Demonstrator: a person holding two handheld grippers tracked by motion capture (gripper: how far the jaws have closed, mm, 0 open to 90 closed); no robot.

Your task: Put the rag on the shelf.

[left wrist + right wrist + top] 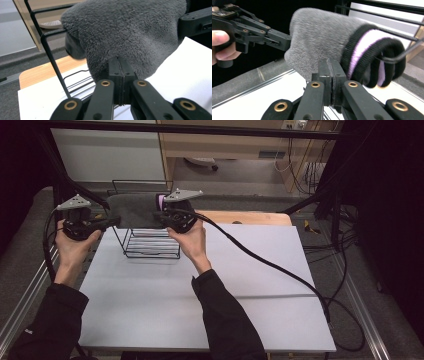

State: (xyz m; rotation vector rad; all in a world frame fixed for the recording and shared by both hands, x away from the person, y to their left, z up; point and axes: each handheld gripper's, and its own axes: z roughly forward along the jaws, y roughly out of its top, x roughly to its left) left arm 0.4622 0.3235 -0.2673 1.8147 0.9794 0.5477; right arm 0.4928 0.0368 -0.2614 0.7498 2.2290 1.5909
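Observation:
A fuzzy grey sock [132,209] with a black and pink cuff [372,52] is stretched level above a black wire rack [150,245] at the back left of the white table [200,300]. My left gripper [116,221] is shut on the sock's toe end, and its jaws [119,72] meet on the lower edge of the grey fabric. At the cuff end my right gripper [159,215] is shut on the sock [319,37] just beside the cuff. A top wire of the rack [397,58] lies against the cuff. The left gripper [284,41] also shows in the right gripper view, pinching the toe.
A wooden board [250,217] sticks out from under the white sheet at the back right. The right gripper's thick black cable [270,265] trails across the table to its right edge. Black frame bars [65,185] rise at the back corners.

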